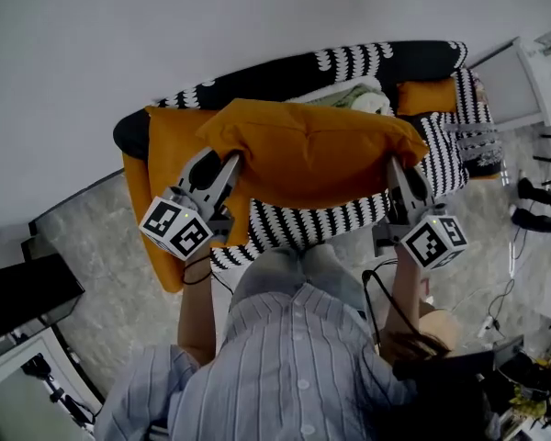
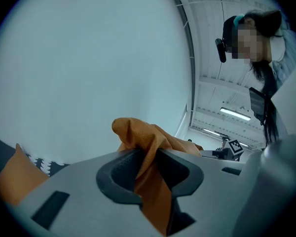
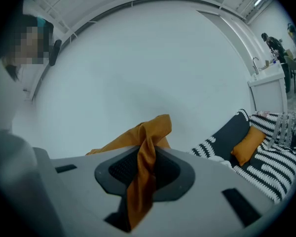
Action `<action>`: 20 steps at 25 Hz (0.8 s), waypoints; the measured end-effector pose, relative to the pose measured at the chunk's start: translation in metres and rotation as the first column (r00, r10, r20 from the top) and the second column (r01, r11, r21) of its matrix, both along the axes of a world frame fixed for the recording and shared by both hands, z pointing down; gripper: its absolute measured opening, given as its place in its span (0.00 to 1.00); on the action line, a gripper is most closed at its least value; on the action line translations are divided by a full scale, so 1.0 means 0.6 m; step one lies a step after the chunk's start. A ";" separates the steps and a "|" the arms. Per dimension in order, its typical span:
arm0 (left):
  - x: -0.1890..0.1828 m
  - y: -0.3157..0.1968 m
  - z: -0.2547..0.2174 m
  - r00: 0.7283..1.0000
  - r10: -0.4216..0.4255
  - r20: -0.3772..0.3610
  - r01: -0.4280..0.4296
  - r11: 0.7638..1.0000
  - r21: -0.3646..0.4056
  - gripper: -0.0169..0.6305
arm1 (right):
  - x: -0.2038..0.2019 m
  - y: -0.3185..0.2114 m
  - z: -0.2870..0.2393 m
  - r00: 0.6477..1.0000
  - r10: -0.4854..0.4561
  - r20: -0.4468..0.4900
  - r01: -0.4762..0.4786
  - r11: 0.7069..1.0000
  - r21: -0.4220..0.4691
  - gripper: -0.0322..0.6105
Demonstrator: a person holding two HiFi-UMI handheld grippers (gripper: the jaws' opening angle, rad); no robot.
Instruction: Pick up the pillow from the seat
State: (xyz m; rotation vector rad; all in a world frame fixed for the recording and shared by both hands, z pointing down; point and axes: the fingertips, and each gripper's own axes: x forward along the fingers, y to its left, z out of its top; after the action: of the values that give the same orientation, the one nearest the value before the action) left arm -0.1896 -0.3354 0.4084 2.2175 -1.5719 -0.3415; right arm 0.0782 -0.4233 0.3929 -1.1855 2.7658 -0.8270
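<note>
A large orange pillow (image 1: 308, 150) hangs in the air above the black-and-white patterned seat (image 1: 349, 217), stretched between both grippers. My left gripper (image 1: 228, 175) is shut on the pillow's left corner, with orange fabric (image 2: 150, 174) pinched between its dark pads. My right gripper (image 1: 399, 177) is shut on the right corner, and the cloth (image 3: 143, 177) bunches between its pads. Both grippers point roughly level at the white wall.
A second orange cushion (image 1: 170, 191) lies at the seat's left end and a small orange cushion (image 1: 424, 96) at its right end. A folded pale cloth (image 1: 354, 97) sits on the seat. The person's striped shirt (image 1: 294, 375) fills the bottom. A white cabinet (image 1: 519, 81) stands right.
</note>
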 end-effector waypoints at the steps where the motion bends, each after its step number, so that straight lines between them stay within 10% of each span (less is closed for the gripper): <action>1: -0.004 0.010 0.000 1.000 -0.007 -0.004 0.007 1.000 0.001 0.21 | -0.004 0.009 0.000 1.000 -0.002 -0.003 0.002 1.000 0.001 0.17; 20: 0.148 0.209 -0.036 0.998 0.055 0.043 -0.055 0.998 0.013 0.20 | 0.160 0.244 -0.026 0.995 0.087 0.056 -0.088 0.996 0.031 0.17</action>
State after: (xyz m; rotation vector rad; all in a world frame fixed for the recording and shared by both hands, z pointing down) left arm -0.1009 -0.2099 0.3866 2.2879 -1.5307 -0.2919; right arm 0.1742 -0.2772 0.3775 -1.2490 2.6528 -0.7900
